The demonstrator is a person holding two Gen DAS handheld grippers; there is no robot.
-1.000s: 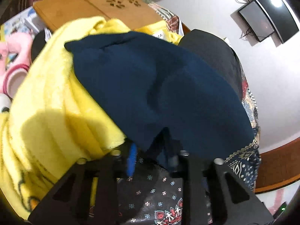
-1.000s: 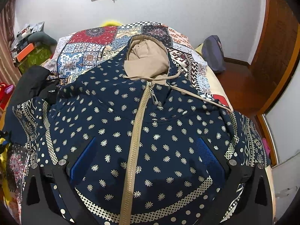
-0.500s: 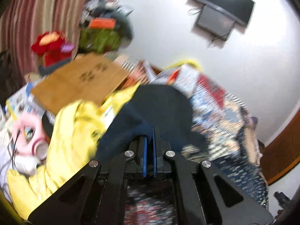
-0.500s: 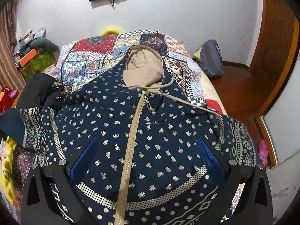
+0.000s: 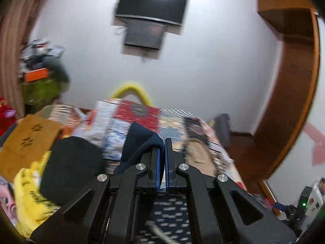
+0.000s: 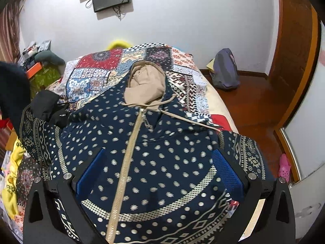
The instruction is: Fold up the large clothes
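Observation:
A navy hoodie (image 6: pixel 162 148) with white dots, a tan zipper and a tan-lined hood (image 6: pixel 145 85) lies face up on the patchwork bed (image 6: pixel 97 77). My right gripper (image 6: pixel 156 162) is open and empty, hovering over the hoodie's lower front. My left gripper (image 5: pixel 161 142) is shut on the hoodie's navy left sleeve (image 5: pixel 140 142), lifted above the bed; the raised sleeve shows at the left edge of the right wrist view (image 6: pixel 14 93). The left wrist view is motion-blurred.
A black garment (image 6: pixel 48 105) lies at the hoodie's left shoulder, also in the left wrist view (image 5: pixel 71 166). Yellow cloth (image 5: pixel 30 199) is piled at the bed's left side. A backpack (image 6: pixel 225 71) sits on the wooden floor at right. A TV (image 5: pixel 150 6) hangs on the wall.
My left gripper closed on the navy sleeve and swung it up and toward the bed. My right gripper rose slightly over the hoodie and stayed open.

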